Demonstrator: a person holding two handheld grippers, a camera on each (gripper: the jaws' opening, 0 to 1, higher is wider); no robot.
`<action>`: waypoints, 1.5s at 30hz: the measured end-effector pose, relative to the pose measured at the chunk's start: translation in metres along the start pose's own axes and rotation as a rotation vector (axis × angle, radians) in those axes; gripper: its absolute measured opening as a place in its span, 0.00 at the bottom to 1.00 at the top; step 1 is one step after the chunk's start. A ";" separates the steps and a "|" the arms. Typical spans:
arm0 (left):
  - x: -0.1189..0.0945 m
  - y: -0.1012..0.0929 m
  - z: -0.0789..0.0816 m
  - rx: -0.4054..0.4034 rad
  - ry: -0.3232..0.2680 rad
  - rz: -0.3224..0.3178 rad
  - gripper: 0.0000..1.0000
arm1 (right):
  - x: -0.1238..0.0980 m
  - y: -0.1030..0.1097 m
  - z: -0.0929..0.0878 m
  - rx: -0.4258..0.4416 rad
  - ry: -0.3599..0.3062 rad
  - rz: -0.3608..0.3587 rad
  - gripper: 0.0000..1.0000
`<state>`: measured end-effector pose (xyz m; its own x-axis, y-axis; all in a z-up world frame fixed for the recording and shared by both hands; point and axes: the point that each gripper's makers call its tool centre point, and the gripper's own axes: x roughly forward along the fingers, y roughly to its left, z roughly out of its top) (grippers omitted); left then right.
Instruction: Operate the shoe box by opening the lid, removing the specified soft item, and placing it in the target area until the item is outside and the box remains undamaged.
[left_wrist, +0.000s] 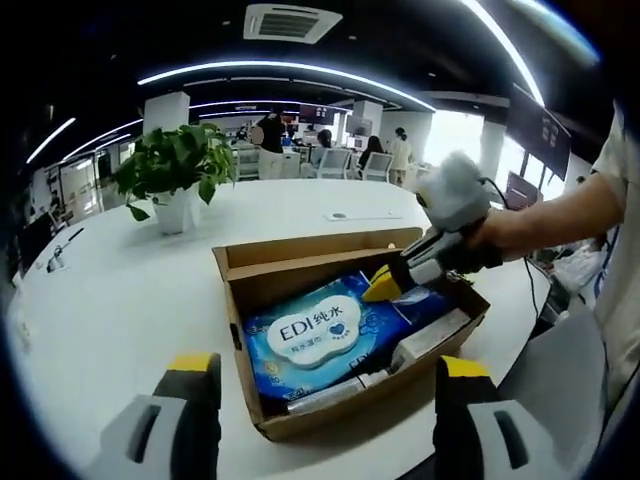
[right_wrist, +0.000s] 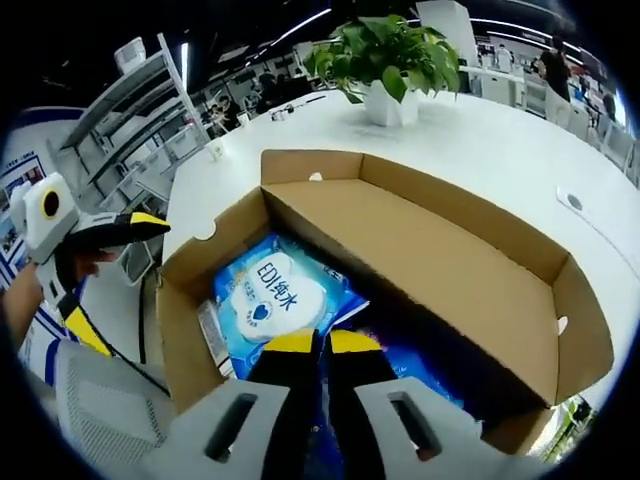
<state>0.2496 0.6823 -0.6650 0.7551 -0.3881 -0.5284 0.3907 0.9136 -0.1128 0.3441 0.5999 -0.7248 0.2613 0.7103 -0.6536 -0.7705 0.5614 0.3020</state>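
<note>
1. The shoe box (left_wrist: 300, 330) sat on the white counter (left_wrist: 120, 290), its lid (right_wrist: 430, 260) folded open.
2. The blue wipes pack (left_wrist: 320, 335) lay inside the box.
3. The left claw (left_wrist: 325, 375) stood spread just before the box's near wall, gripping nothing.
4. The right claw (right_wrist: 322, 345), its yellow tips pressed together, reached down into the box over the pack; whether it pinched anything could not be told.
5. A potted plant (left_wrist: 175, 170) stood farther back.

An open-plan office: white table (left_wrist: 120, 290), potted plant (left_wrist: 175, 170), ceiling strip lights (left_wrist: 280, 70), seated people (left_wrist: 375, 155).
</note>
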 end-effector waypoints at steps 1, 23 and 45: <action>0.000 0.000 0.001 0.002 -0.002 -0.002 0.88 | 0.000 0.000 0.001 0.004 -0.002 0.000 0.00; 0.023 0.006 0.008 0.023 0.056 -0.007 0.62 | -0.041 -0.015 -0.005 0.035 -0.028 -0.069 0.00; 0.063 -0.007 0.006 0.036 0.147 -0.081 0.41 | -0.082 -0.042 -0.017 0.057 0.000 -0.140 0.00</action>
<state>0.2980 0.6508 -0.6924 0.6361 -0.4357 -0.6368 0.4676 0.8742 -0.1312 0.3454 0.5108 -0.6954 0.3640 0.6232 -0.6922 -0.6922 0.6782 0.2466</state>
